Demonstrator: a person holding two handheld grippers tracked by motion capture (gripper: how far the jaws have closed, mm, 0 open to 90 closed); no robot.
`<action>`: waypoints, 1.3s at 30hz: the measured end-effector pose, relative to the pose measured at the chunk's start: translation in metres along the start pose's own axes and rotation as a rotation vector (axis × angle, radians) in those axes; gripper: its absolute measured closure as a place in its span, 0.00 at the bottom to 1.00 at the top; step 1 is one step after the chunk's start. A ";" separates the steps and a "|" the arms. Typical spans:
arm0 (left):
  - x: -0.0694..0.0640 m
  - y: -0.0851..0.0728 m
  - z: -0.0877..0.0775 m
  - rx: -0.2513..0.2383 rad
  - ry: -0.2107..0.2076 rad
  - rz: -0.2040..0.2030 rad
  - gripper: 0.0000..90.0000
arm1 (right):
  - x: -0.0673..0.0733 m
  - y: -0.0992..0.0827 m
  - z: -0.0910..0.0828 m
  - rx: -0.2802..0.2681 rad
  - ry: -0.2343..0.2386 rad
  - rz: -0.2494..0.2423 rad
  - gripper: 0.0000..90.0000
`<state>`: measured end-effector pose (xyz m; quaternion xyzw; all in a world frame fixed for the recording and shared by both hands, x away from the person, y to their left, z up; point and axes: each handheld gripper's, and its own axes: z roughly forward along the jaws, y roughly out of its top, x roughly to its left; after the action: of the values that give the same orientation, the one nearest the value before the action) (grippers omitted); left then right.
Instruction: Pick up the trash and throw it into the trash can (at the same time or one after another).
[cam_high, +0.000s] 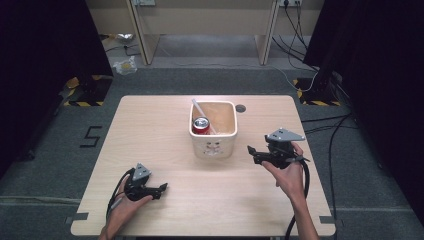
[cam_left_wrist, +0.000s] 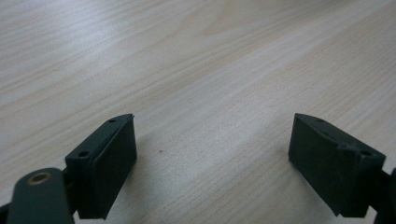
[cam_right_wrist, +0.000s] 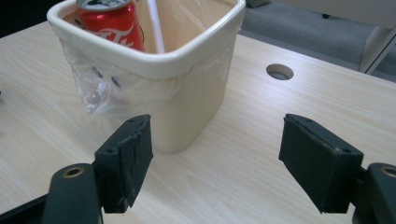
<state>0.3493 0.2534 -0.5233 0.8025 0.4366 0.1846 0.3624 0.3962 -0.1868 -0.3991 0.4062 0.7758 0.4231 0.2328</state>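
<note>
The right gripper (cam_right_wrist: 215, 158) is held wide apart, empty, near the bin (cam_right_wrist: 187, 116) containing a can (cam_right_wrist: 112, 23); the left gripper (cam_left_wrist: 212, 163) is likewise spread over bare table (cam_left_wrist: 196, 70).

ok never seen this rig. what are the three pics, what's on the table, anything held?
No robot arm here: a person holds a hand-held two-jaw gripper in each hand. The high view looks down on the wooden table; the left gripper rests low near the front edge, the right gripper hovers beside a cream bin. The other two pictures come from cameras riding on each gripper, looking along its black jaws. The bin has a clear plastic liner and holds a red soda can and a white straw. A round cable hole sits behind it. Both grippers are open and hold nothing.
</note>
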 end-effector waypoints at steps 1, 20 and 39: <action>0.000 0.000 0.000 0.000 0.000 0.000 0.16 | 0.000 -0.002 0.000 0.000 0.003 0.000 0.29; 0.000 0.000 0.000 0.000 0.000 0.000 0.16 | 0.008 -0.028 0.005 -0.004 0.030 0.041 0.26; 0.000 0.000 0.000 0.001 0.000 0.000 0.16 | 0.008 -0.062 0.012 0.056 0.046 0.074 0.24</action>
<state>0.3493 0.2534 -0.5233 0.8027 0.4365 0.1845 0.3622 0.3735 -0.1932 -0.4581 0.4310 0.7769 0.4188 0.1879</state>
